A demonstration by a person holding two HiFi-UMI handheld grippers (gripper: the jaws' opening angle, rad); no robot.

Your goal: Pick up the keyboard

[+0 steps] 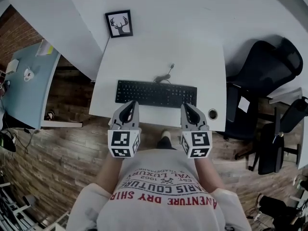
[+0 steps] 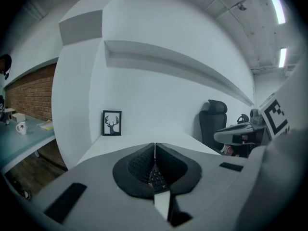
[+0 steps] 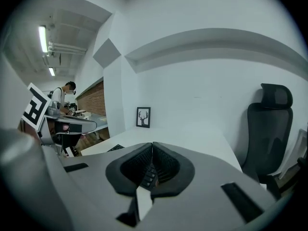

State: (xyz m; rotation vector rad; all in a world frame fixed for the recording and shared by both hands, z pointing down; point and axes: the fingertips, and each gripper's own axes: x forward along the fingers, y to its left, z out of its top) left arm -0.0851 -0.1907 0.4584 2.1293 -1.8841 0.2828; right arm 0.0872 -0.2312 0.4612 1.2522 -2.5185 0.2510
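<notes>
Near edge of flat black keyboard (image 1: 156, 93) partly covered by left gripper (image 1: 130, 105) and right gripper (image 1: 186, 107), only a few keys visible past each gripper's closed jaws, small round object (image 1: 212, 113) on white bench (image 1: 163, 52) too small to identify

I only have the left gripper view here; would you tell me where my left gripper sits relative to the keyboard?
Observer: In the head view, the left gripper is at the near edge of the keyboard, toward its left end. I cannot confirm contact.
Operator: Thank you. Where is the right gripper?
Observer: The right gripper is at the same near edge, toward the keyboard's right end.
Operator: Is anything attached to the keyboard?
Observer: Yes, a cable leaves its far edge and curls across the white desk toward the wall.
</notes>
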